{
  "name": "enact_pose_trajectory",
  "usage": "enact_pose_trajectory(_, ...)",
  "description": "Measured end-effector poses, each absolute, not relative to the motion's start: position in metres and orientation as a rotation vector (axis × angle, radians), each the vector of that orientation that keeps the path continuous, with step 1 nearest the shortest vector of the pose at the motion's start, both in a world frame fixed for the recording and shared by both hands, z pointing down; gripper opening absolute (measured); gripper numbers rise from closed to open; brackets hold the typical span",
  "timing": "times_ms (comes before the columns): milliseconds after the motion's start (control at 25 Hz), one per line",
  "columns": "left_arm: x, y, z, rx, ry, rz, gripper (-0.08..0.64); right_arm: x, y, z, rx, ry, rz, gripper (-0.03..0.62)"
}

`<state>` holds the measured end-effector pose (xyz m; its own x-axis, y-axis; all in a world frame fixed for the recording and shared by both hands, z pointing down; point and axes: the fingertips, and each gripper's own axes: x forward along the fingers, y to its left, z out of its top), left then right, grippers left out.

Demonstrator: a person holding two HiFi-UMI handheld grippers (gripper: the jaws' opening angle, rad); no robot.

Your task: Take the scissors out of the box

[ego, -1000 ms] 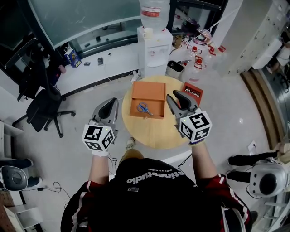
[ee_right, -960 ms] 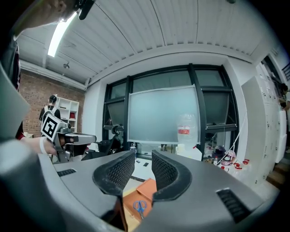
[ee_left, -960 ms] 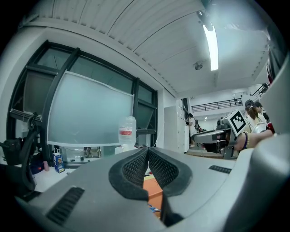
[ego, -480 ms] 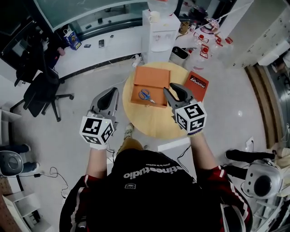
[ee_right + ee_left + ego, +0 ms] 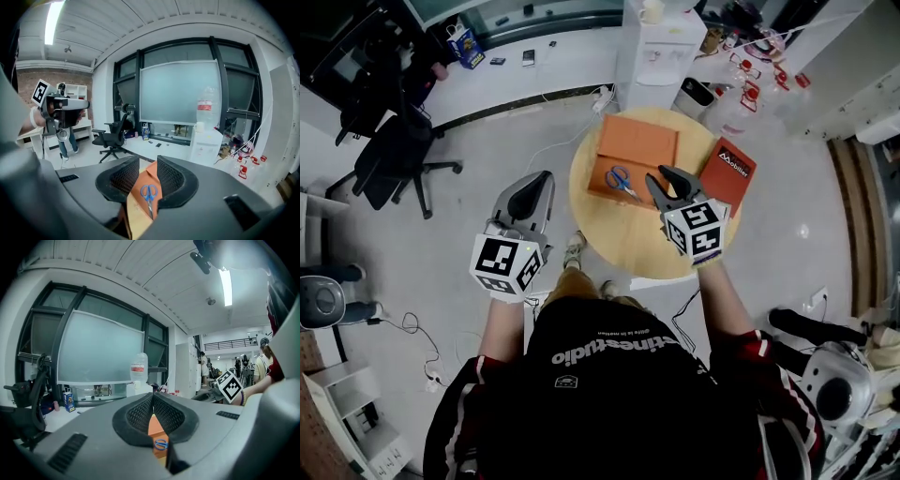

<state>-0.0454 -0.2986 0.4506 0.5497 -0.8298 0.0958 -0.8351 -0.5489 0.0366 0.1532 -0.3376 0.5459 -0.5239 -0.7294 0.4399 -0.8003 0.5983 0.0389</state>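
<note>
Grey office floor rings a round wooden table [image 5: 619, 253] in the head view. Blue-handled scissors [image 5: 622, 179] lie inside the open orange cardboard box [image 5: 642, 150], with the right gripper [image 5: 667, 185] near its corner.

Left gripper view: the left gripper [image 5: 152, 397] is pinched closed and empty, off the table, probably to leave room.

Right gripper view: jaws parted, framing the scissors, seemingly aligned to reach in.

Just right of the right gripper [image 5: 664, 175] jaws, a red book [image 5: 729, 176] lies on the surface [image 5: 623, 248]. I read its white cover word as roughly "Mobilier" (the first letters smear together). Behind the jaws, the person's black shirt [image 5: 614, 384] bears white lettering, upside down to me, ending in "studio". Ahead of the left gripper [image 5: 151, 397] jaws, a water bottle [image 5: 138, 366] carries a red label, but its print is too small to read.
</note>
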Motion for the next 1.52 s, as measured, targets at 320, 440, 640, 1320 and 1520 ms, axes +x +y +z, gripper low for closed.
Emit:
enact_pose_trajectory(320,-0.061,-0.316,0.458,2.683,-1.451,0.140,0.017,0.126,-0.360,0.599,1.129,-2.401,0.325,0.126)
enact_pose_trajectory(440,-0.064,-0.325,0.459,2.683,-1.456,0.143,0.017,0.120,-0.368,0.621,1.088,-2.366,0.316,0.126)
enact_pose_trajectory(640,-0.066,-0.338,0.468,2.688,-1.429,0.160,0.017,0.116,-0.381,0.662,1.050,-2.300,0.404,0.126)
enact_pose_trajectory(1320,-0.098,-0.401,0.493,2.633,-1.414,0.208,0.017,0.098,-0.422,0.760,0.912,-2.117,0.521,0.126)
enact_pose_trajectory(1520,-0.102,-0.415,0.498,2.636,-1.397,0.223,0.017,0.095,-0.425,0.783,0.841,-2.052,0.479,0.126)
